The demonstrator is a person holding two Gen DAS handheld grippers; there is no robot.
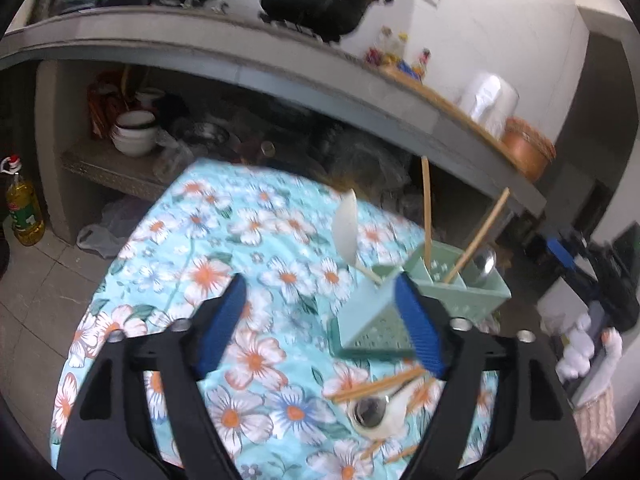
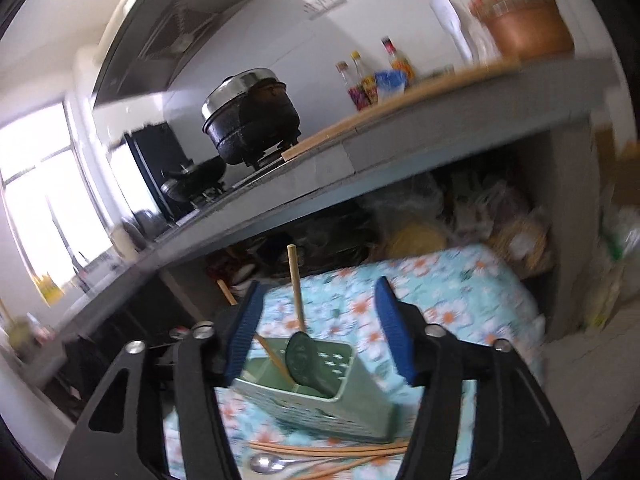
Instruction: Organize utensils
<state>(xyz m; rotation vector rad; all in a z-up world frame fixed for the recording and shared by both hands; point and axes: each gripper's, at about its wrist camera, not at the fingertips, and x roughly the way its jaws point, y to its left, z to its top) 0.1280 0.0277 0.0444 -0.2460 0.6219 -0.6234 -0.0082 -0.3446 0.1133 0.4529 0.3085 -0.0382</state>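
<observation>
Both tools stand open with nothing between the pads: my left tool (image 1: 320, 320) frames bare floral cloth, its right pad just beside the green utensil caddy (image 1: 420, 304), and my right tool (image 2: 318, 328) hangs above that same caddy (image 2: 320, 396). It stands upright on the table (image 1: 208, 240) and is a pale green perforated plastic box with compartments, already holding two chopsticks (image 1: 426, 208), a metal spoon (image 1: 485, 265) and a white ceramic spoon (image 1: 347, 228). I judge one drop-off finished and a fresh pick due. Loose chopsticks (image 2: 328, 449) and another metal spoon (image 2: 267, 463) lie on the cloth just before the caddy; next I must lower a tool, straddle one thin piece and close cleanly.
</observation>
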